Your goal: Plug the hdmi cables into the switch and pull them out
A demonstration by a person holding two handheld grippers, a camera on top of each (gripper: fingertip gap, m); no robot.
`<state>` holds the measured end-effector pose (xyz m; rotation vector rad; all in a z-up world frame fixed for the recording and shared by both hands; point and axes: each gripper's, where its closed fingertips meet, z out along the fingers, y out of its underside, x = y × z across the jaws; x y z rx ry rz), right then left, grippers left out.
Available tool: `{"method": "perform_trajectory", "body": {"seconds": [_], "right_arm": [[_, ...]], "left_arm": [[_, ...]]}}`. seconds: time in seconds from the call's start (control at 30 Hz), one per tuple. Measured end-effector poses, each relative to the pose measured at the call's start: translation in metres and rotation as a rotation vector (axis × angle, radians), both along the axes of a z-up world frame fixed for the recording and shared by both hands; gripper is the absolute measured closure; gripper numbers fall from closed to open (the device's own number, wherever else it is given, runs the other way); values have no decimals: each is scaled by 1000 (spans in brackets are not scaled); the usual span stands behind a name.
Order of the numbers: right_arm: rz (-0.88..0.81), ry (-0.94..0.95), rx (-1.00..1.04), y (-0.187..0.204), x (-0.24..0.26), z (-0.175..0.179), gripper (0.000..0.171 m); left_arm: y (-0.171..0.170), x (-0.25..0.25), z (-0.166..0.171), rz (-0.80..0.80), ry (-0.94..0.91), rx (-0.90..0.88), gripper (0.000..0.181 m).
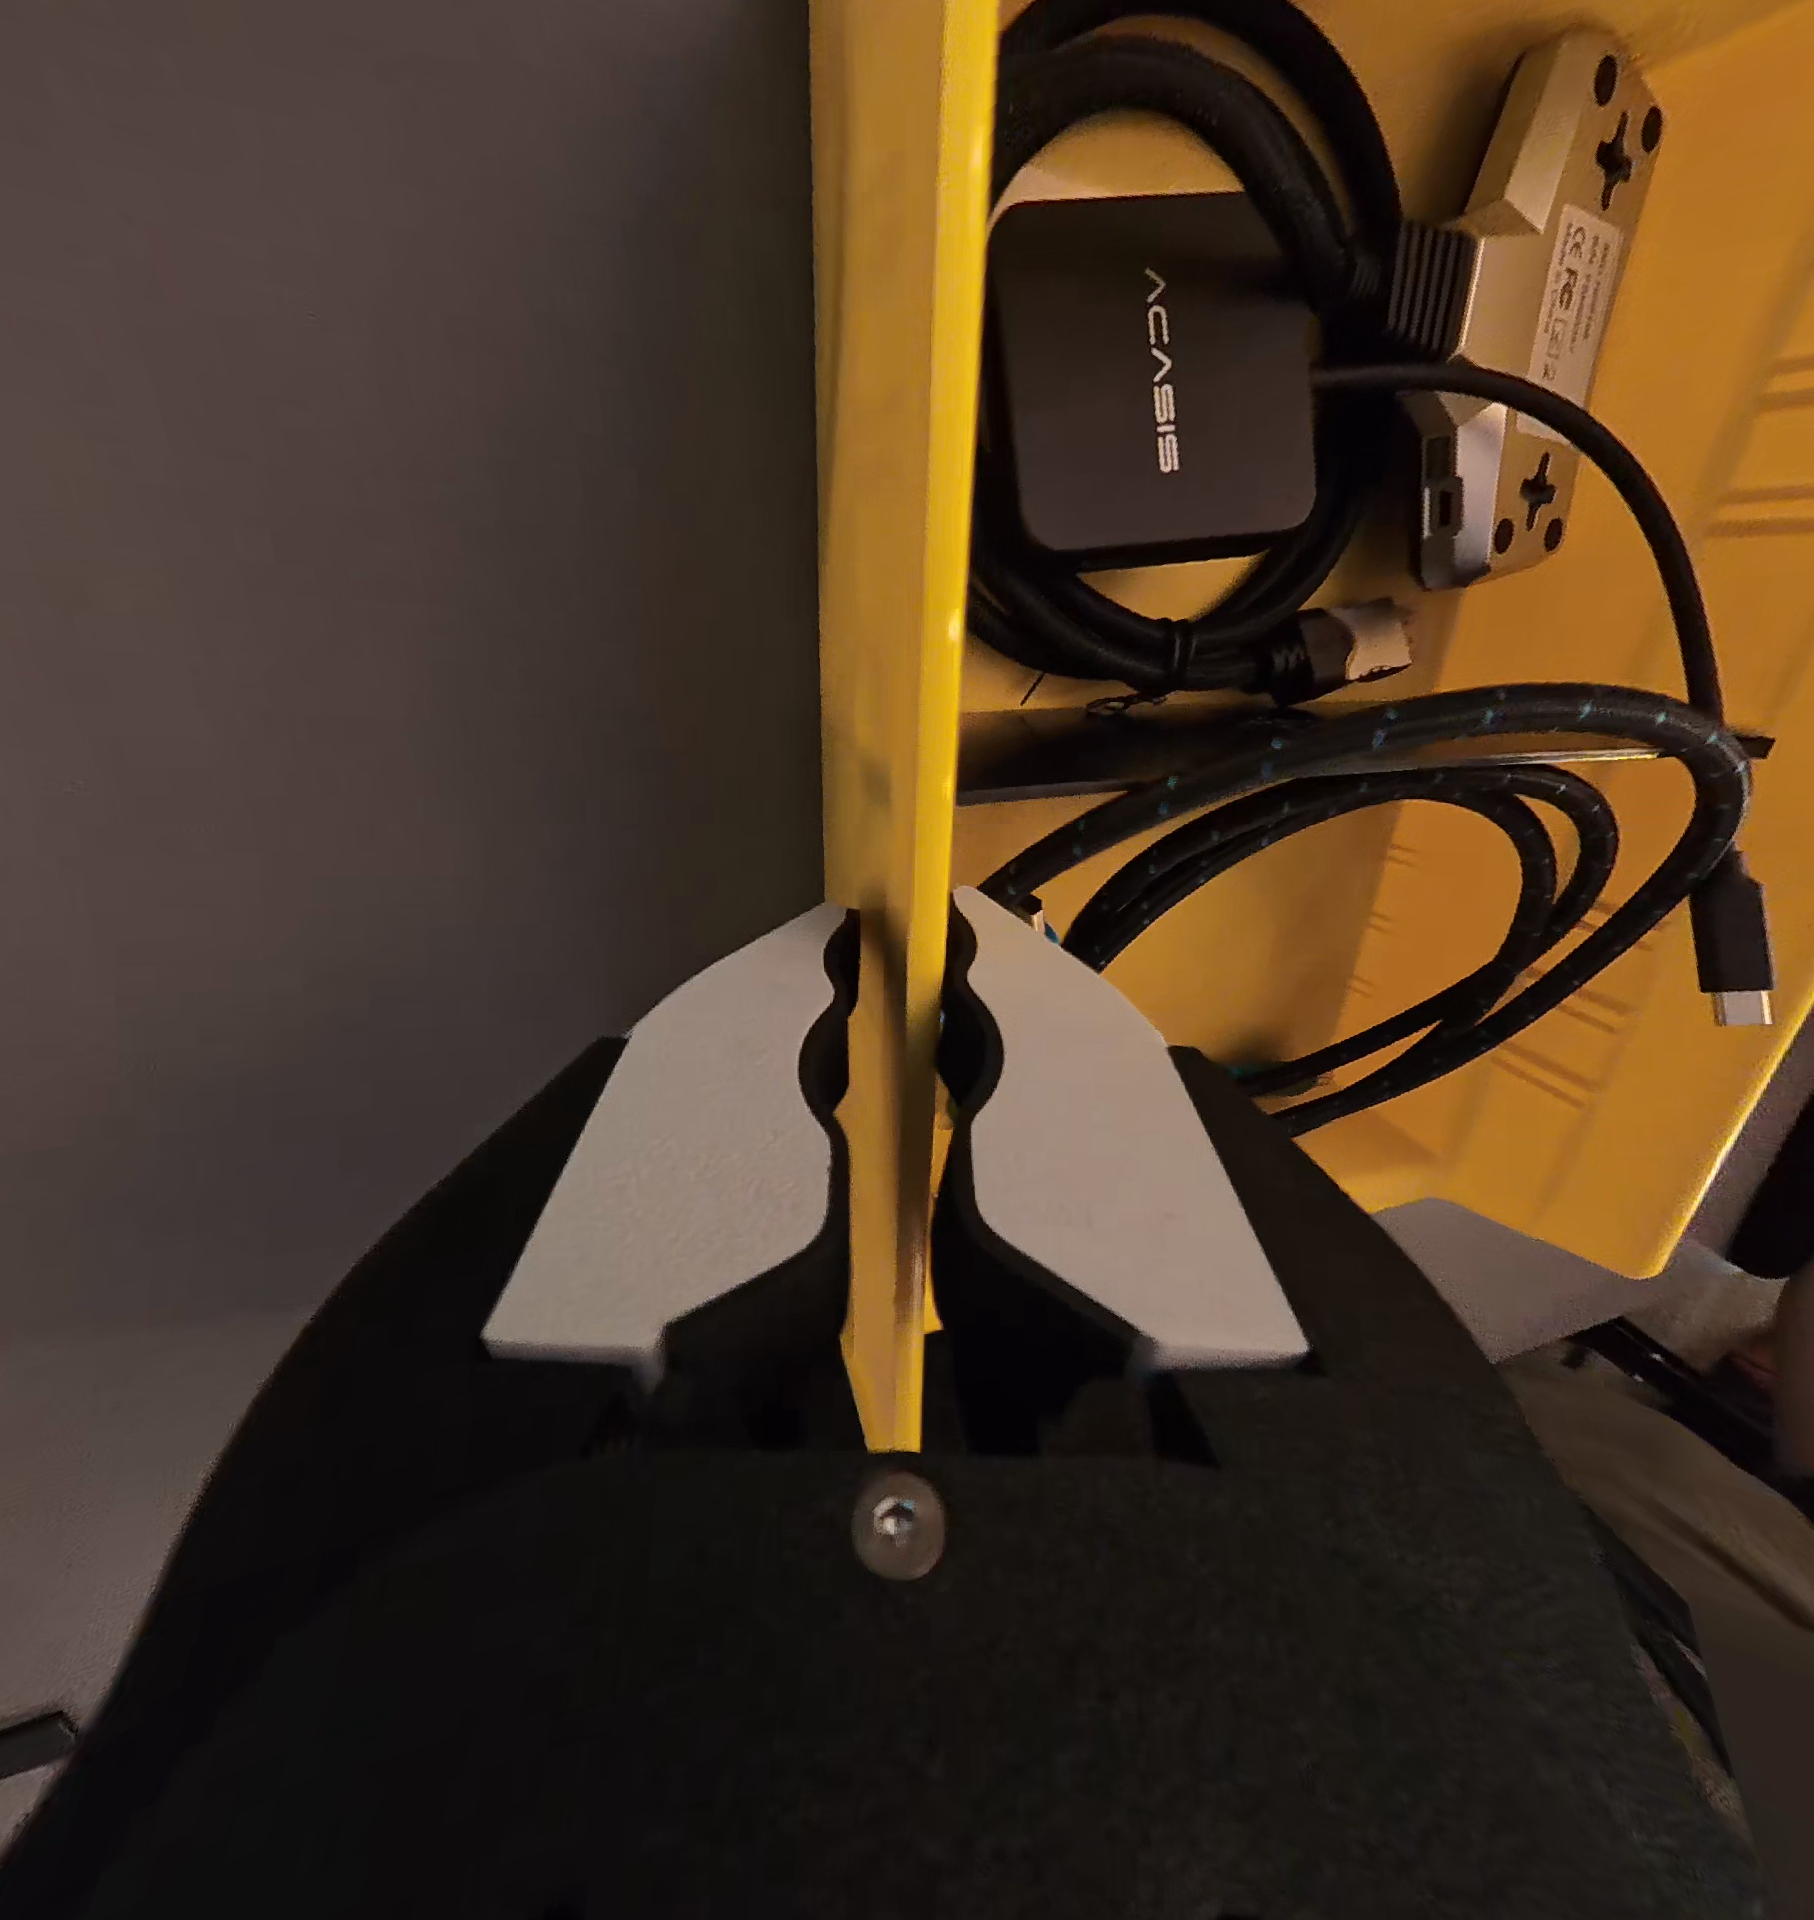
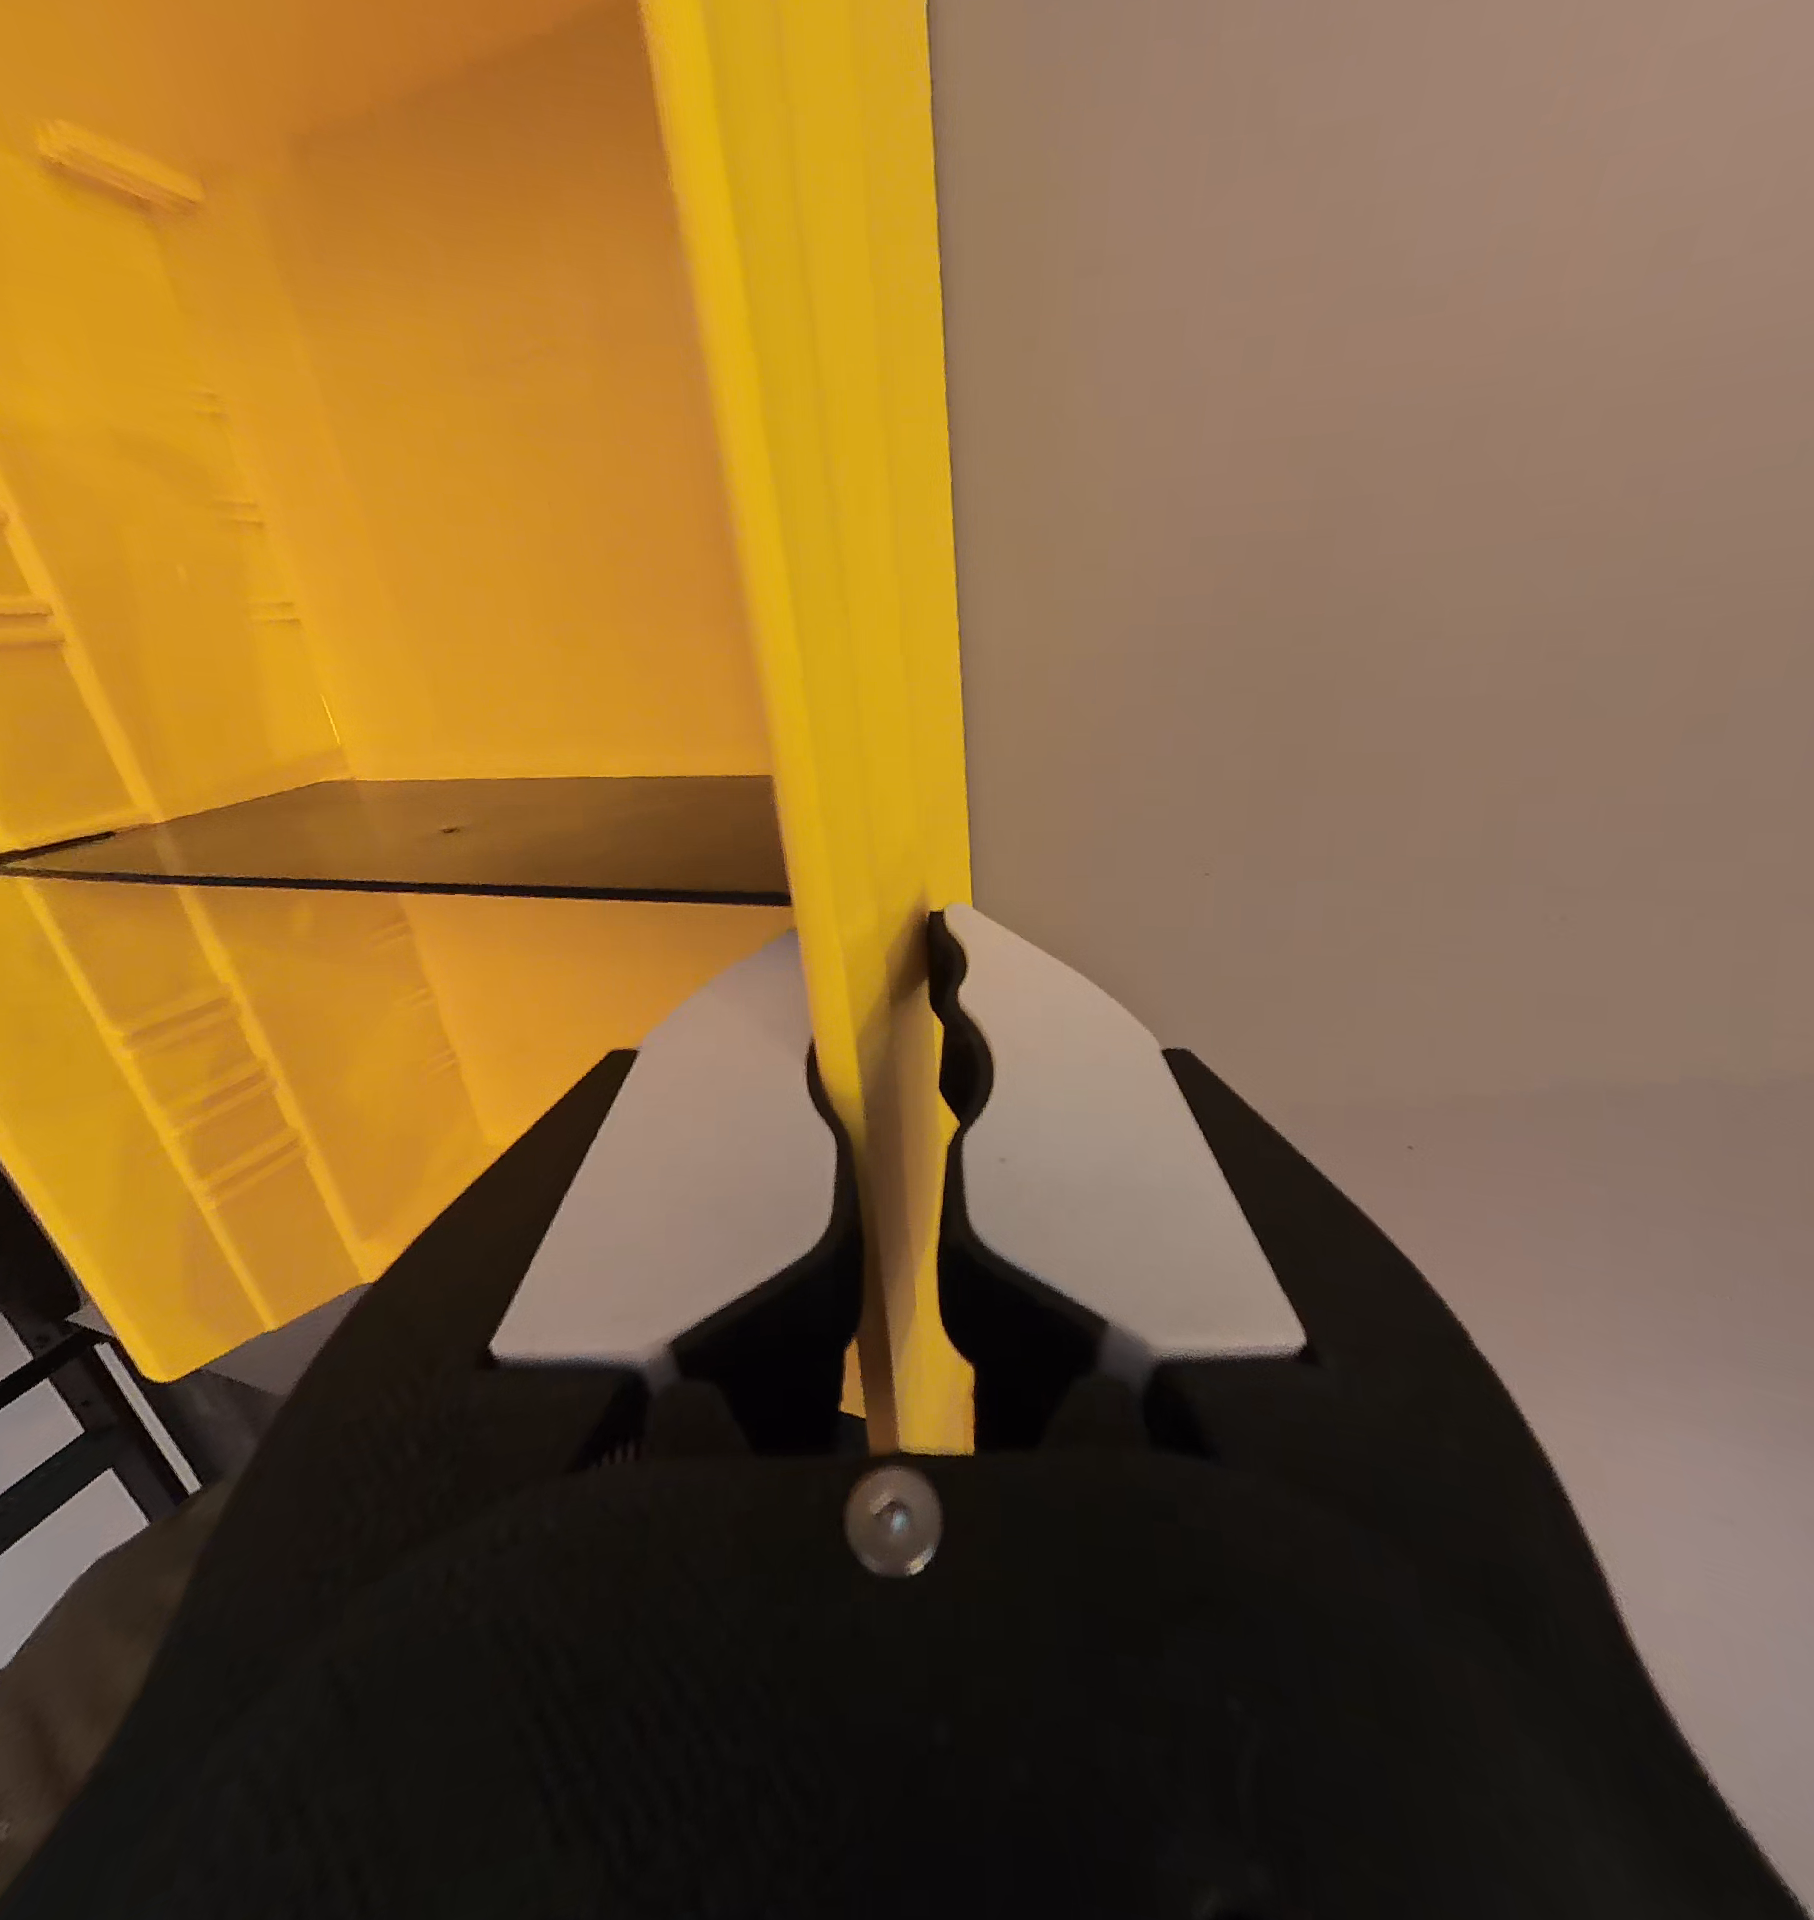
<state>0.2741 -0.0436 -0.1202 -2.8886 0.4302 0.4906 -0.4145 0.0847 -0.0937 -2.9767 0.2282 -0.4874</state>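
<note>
The yellow plastic bin (image 1: 1402, 935) fills the right half of the left wrist view, its side wall running as a narrow yellow edge from the top centre down to the lower middle. The left gripper (image 1: 903, 920) is pinched onto that wall, one white finger on each side. In the right wrist view the same bin (image 2: 415, 468) takes up the left half, and the right gripper (image 2: 882, 925) clamps its opposite wall the same way. A thin dark divider (image 2: 415, 842) crosses the bin at mid-height; the compartments seen in this view hold nothing visible.

Back in the left wrist view, upper right of centre, a black square box (image 1: 1152, 384) lies in the far compartment, ringed by a coiled black braided cable (image 1: 1121, 623). At the upper right edge sits the silver switch (image 1: 1516, 301), with a ribbed dark plug seated in its side. Below the divider (image 1: 1090, 748), a black cable with blue flecks (image 1: 1505, 831) is looped in the near compartment, and a black connector (image 1: 1739, 951) lies at the right edge, plugged into nothing.
</note>
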Motion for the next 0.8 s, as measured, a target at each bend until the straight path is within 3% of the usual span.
{"method": "perform_trajectory", "body": {"seconds": [0.37,0.67,0.8], "right_arm": [[-6,-16,-11,0,1,-1,162],[-31,-65,-19,0,3,-1,164],[-40,-94,-23,0,4,-2,165]], "left_arm": [[0,-2,-1,-86,18,84,171],[14,-35,1,84,-51,200,170],[11,-37,1,89,-97,238,168]]}}
